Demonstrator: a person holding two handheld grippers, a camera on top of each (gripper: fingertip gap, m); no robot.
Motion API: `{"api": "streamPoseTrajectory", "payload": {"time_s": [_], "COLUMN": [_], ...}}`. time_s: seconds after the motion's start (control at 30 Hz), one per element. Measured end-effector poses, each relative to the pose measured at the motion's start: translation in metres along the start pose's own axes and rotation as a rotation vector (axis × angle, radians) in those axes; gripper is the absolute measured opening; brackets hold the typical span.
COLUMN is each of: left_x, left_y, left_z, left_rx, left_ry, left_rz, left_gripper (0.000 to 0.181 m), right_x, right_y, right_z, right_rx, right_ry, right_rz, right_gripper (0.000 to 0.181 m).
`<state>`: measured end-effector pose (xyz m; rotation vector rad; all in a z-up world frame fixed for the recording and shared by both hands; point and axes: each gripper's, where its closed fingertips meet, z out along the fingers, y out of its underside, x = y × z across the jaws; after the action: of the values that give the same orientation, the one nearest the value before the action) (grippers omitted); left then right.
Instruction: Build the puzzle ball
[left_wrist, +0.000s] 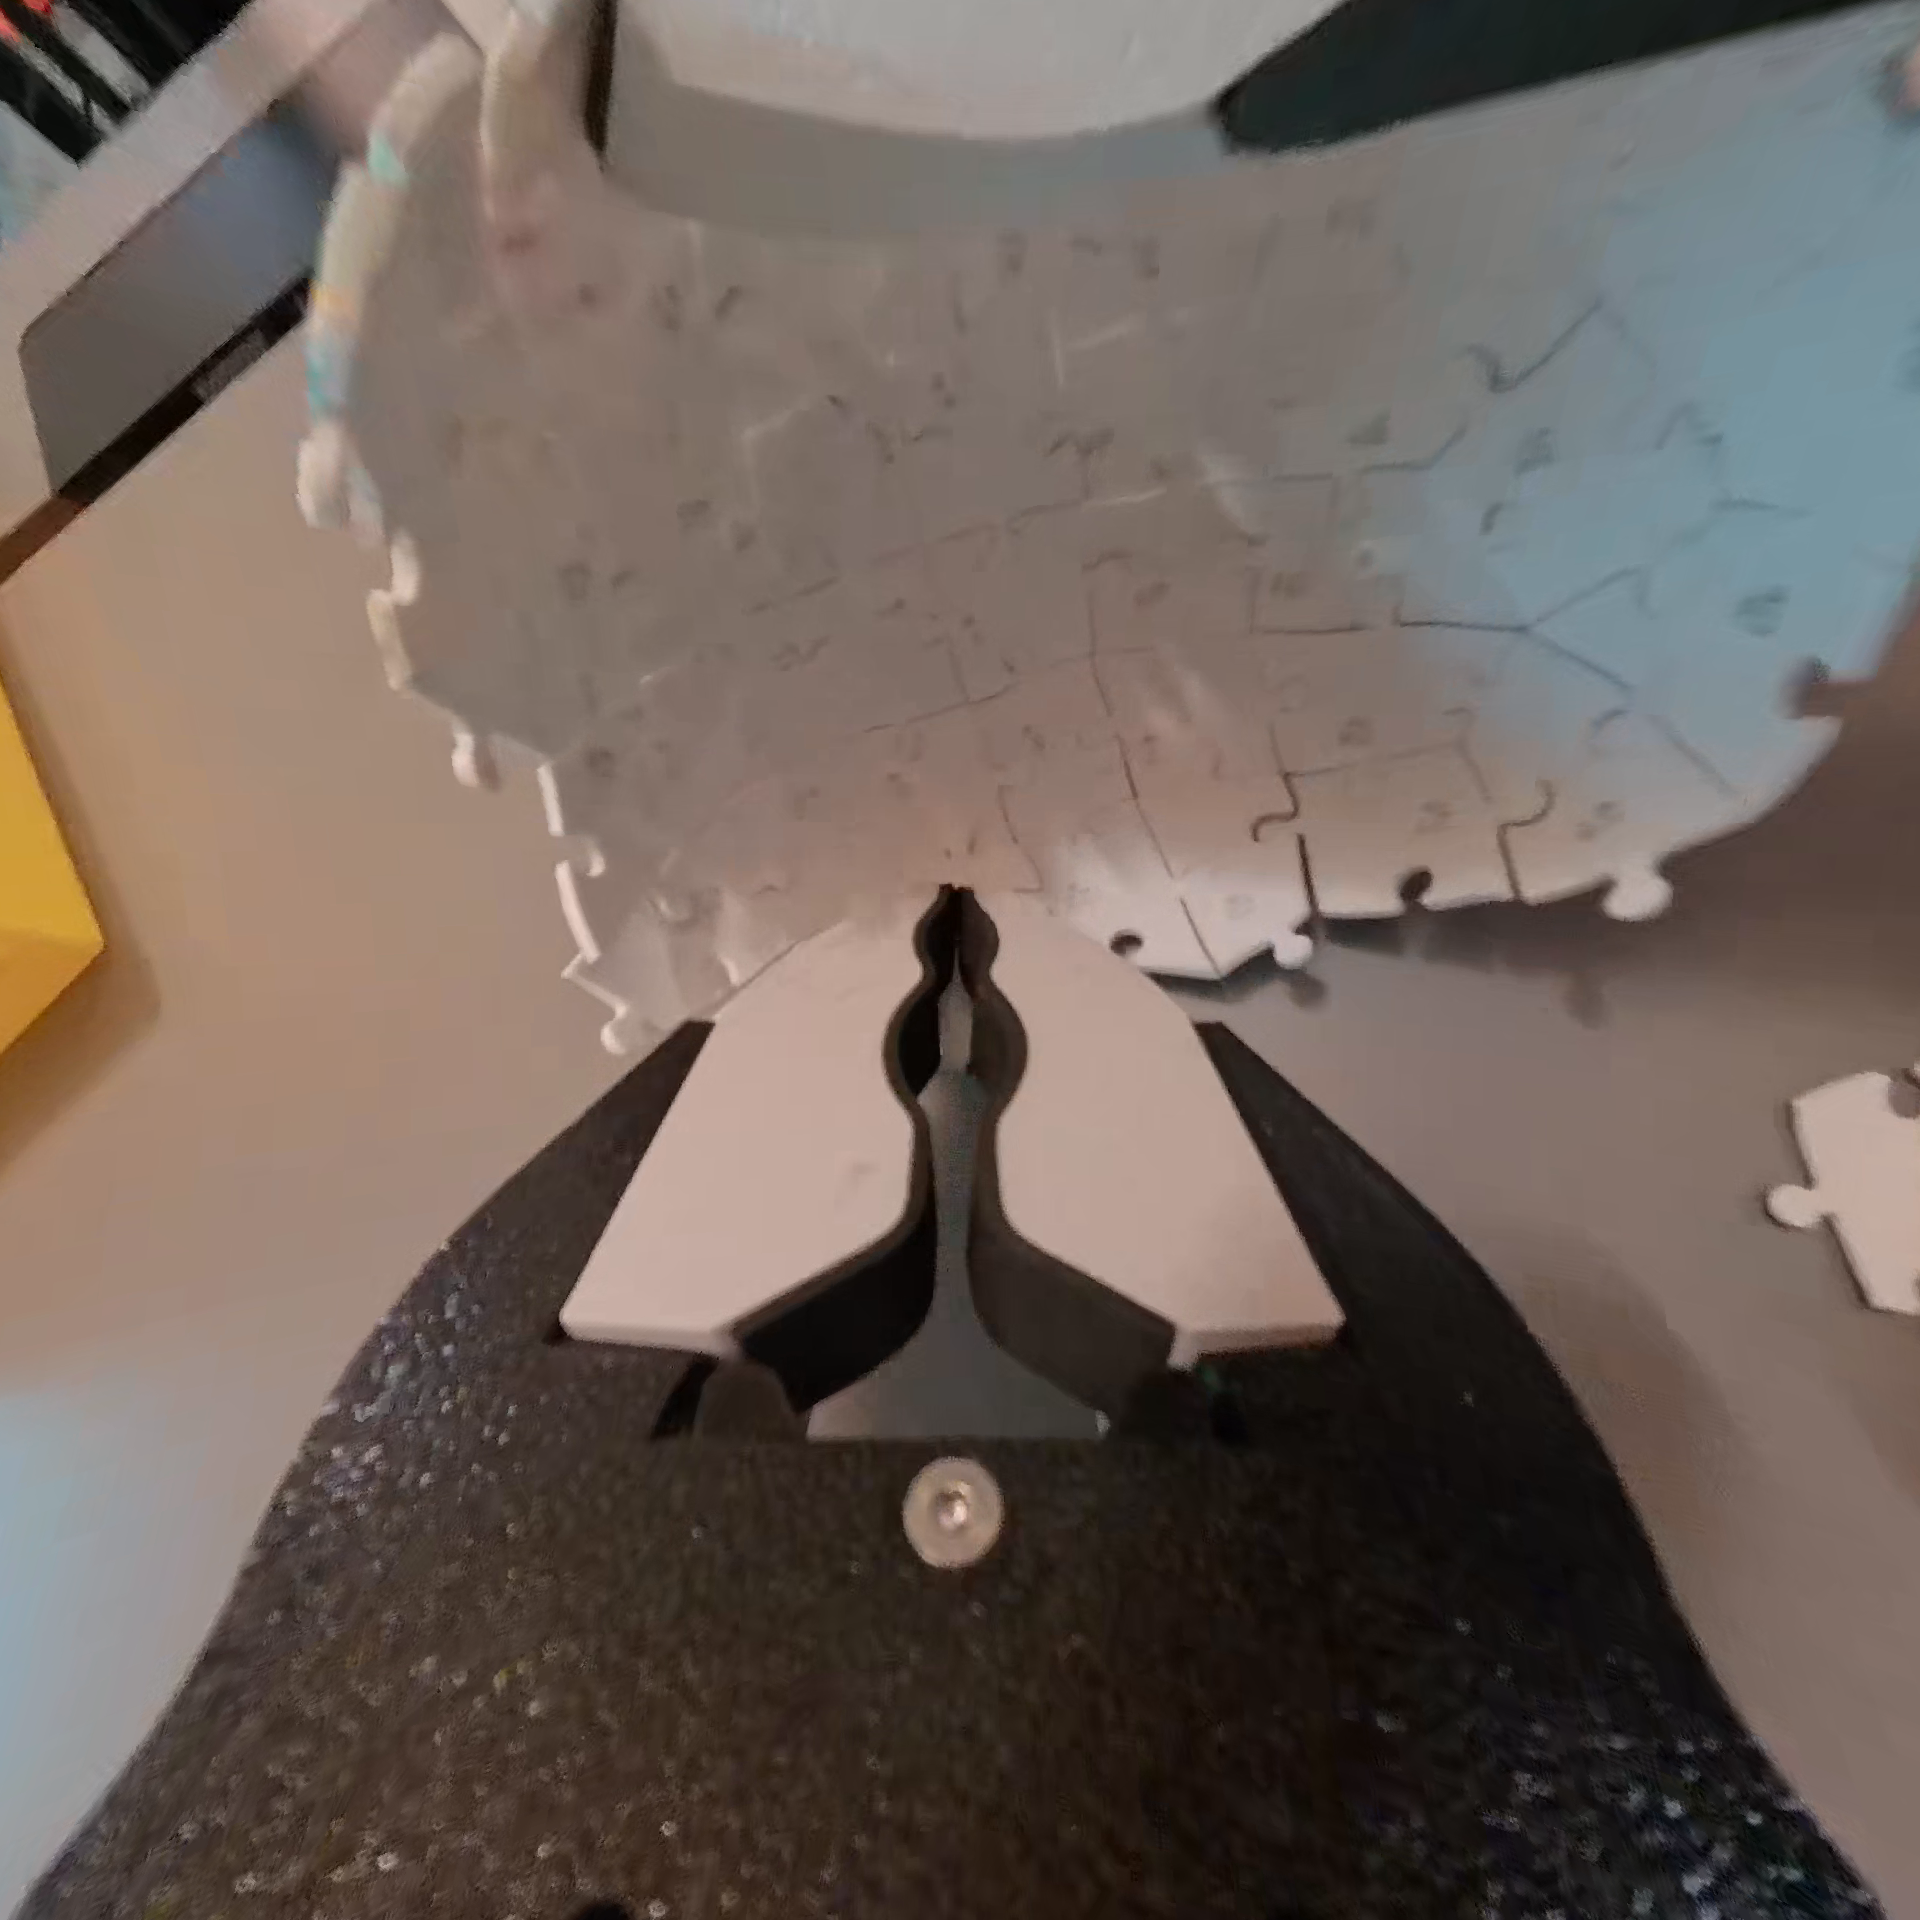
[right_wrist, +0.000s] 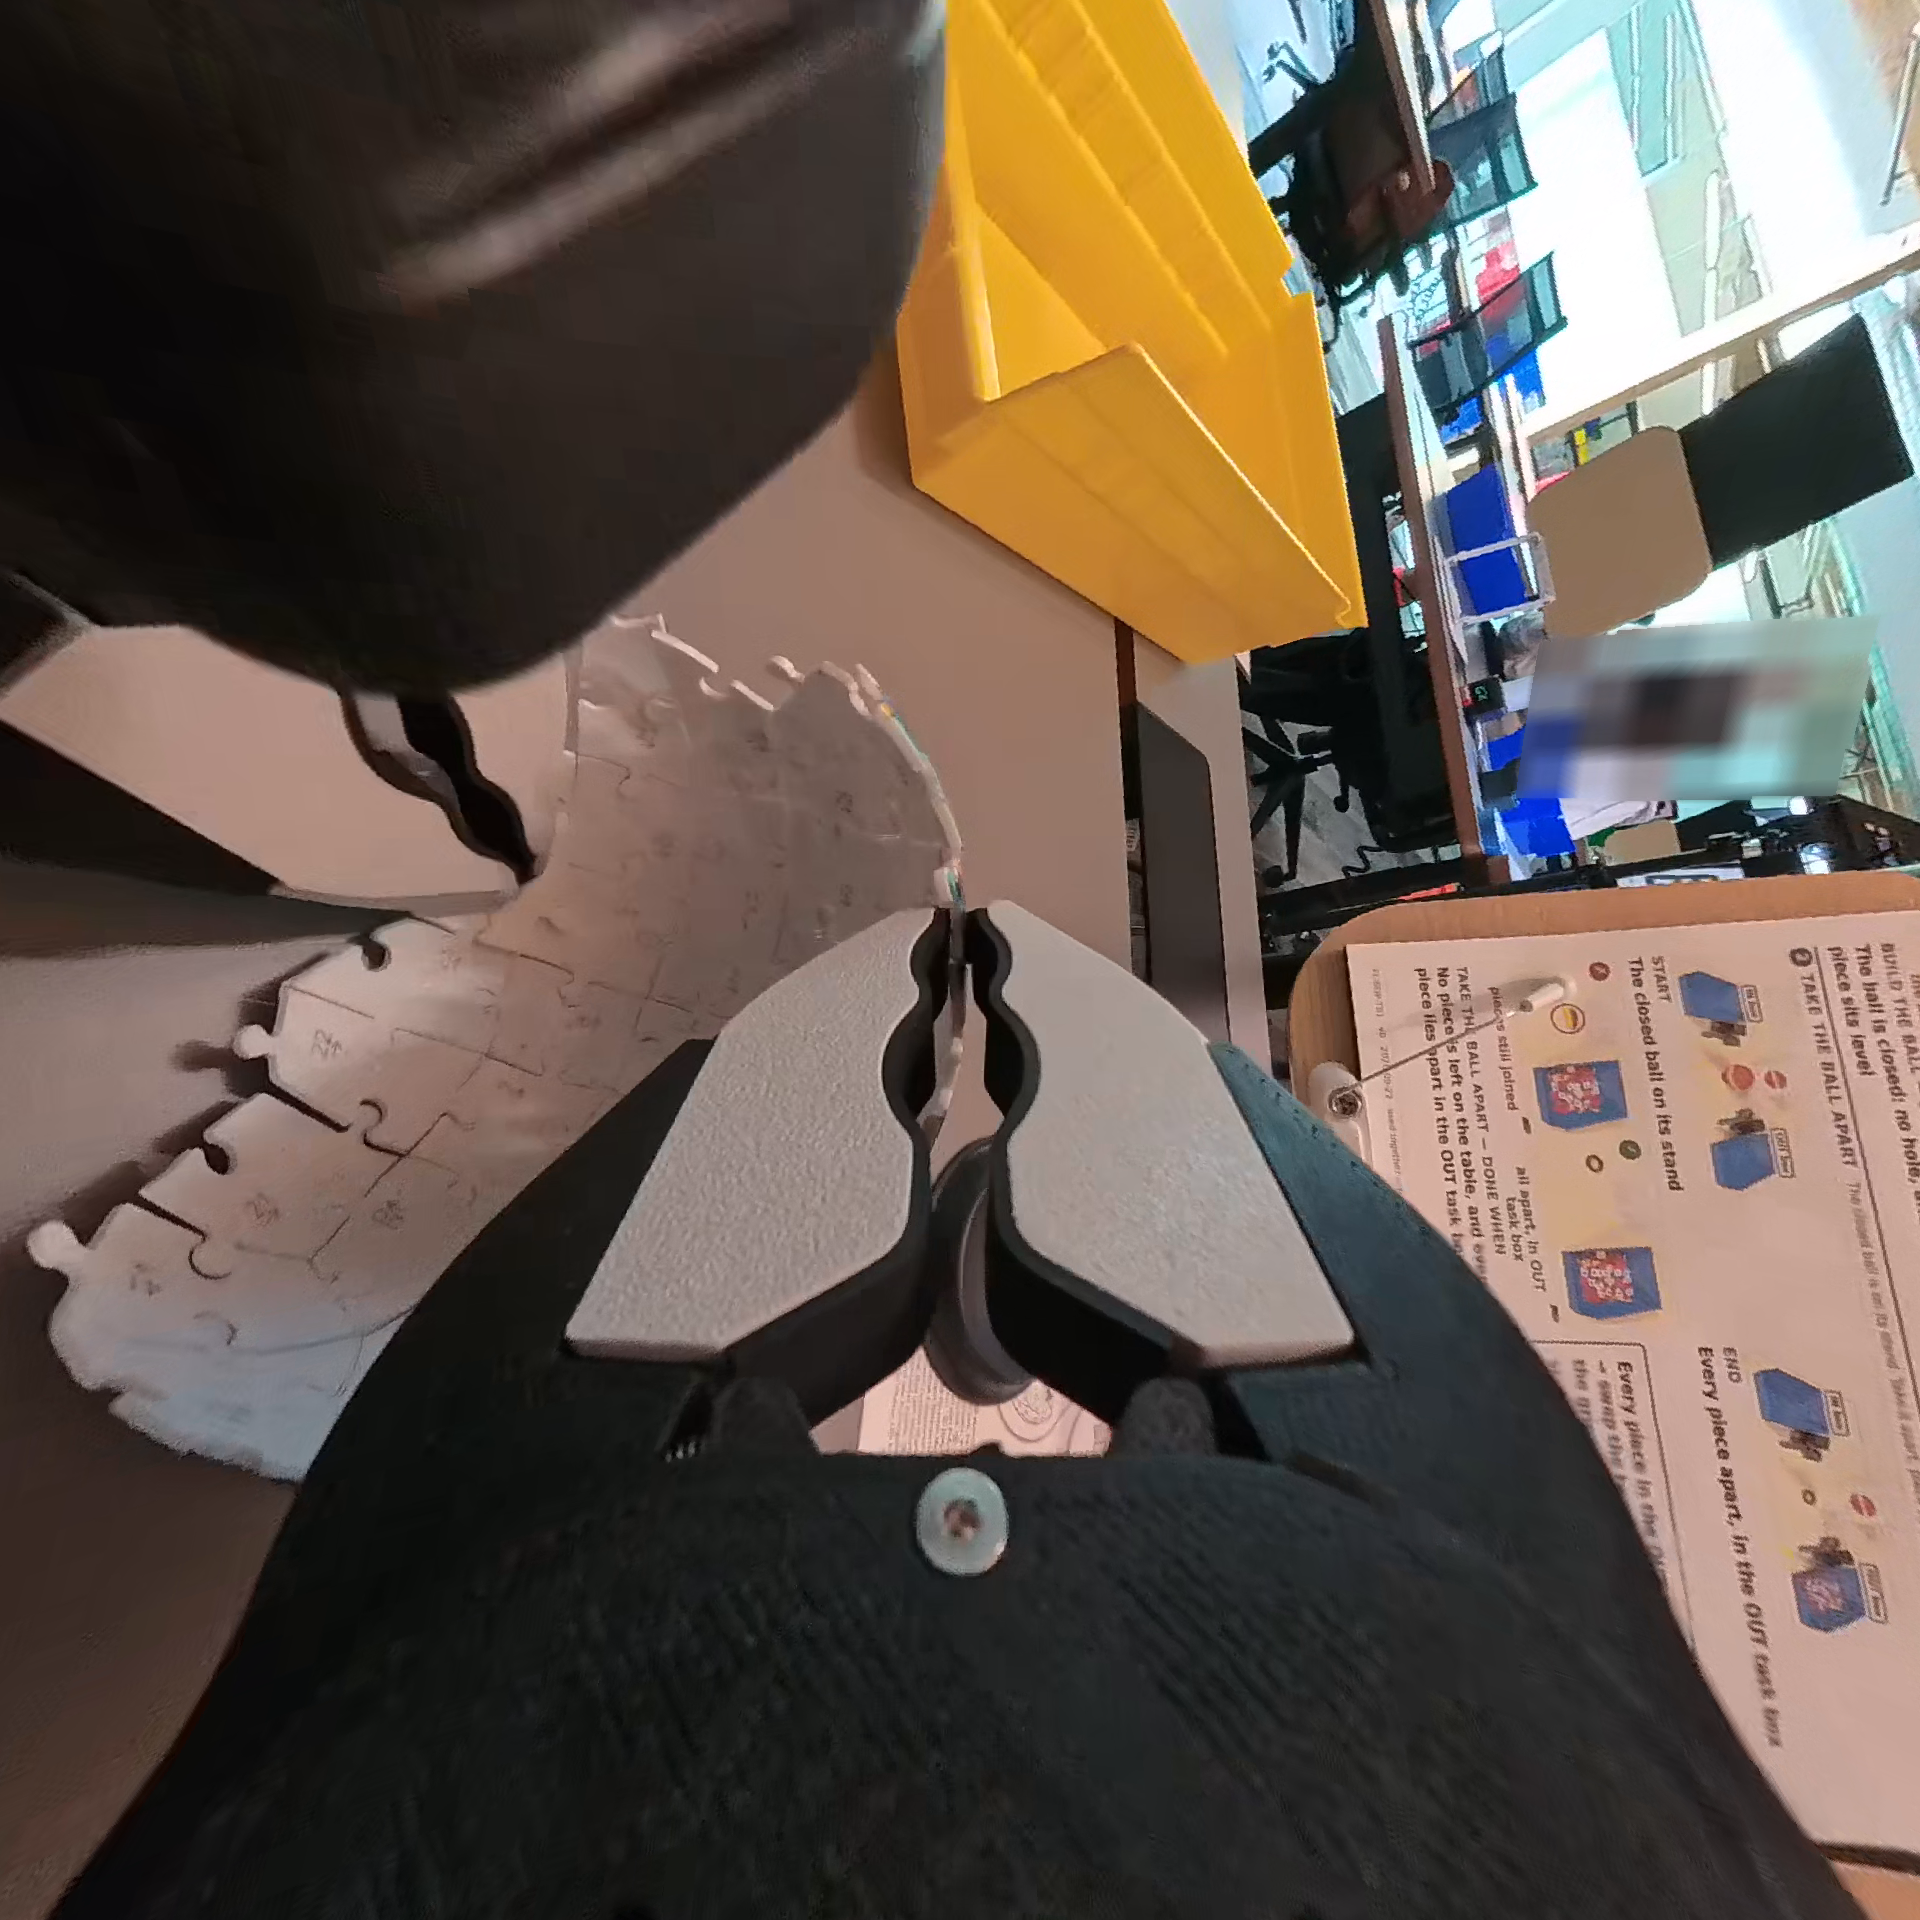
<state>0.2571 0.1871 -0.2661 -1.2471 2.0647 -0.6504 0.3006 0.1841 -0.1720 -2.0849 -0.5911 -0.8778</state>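
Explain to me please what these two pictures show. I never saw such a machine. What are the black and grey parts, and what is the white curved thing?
No robot here: a person holds two hand grippers, each carrying a camera looking along its grey fingers. The left camera shows the left gripper shut on the edge of the curved puzzle shell, white joined pieces seen from inside. The right camera shows the right gripper shut on another edge of that shell. A loose piece lies on the grey table. A yellow bin and an instruction sheet sit nearby.

white puzzle shell (left_wrist: 1039, 582) with jigsaw seams, yellow bin (right_wrist: 1122, 416), grey table (left_wrist: 260, 1143)
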Motion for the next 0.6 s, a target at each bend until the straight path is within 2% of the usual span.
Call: {"api": "streamPoseTrajectory", "payload": {"time_s": [0.13, 0.6], "left_x": [-0.001, -0.001], "left_y": [0.001, 0.002], "left_z": [0.001, 0.005], "left_rx": [-0.005, 0.007], "left_ry": [0.037, 0.022], "left_rz": [-0.078, -0.049], "left_gripper": [0.000, 0.000], "right_x": [0.000, -0.006], "right_y": [-0.001, -0.022], "right_z": [0.002, 0.004], "right_rx": [0.000, 0.037], "right_ry": [-0.014, -0.027], "right_rz": [0.007, 0.052], "right_gripper": [0.004, 0.005]}}
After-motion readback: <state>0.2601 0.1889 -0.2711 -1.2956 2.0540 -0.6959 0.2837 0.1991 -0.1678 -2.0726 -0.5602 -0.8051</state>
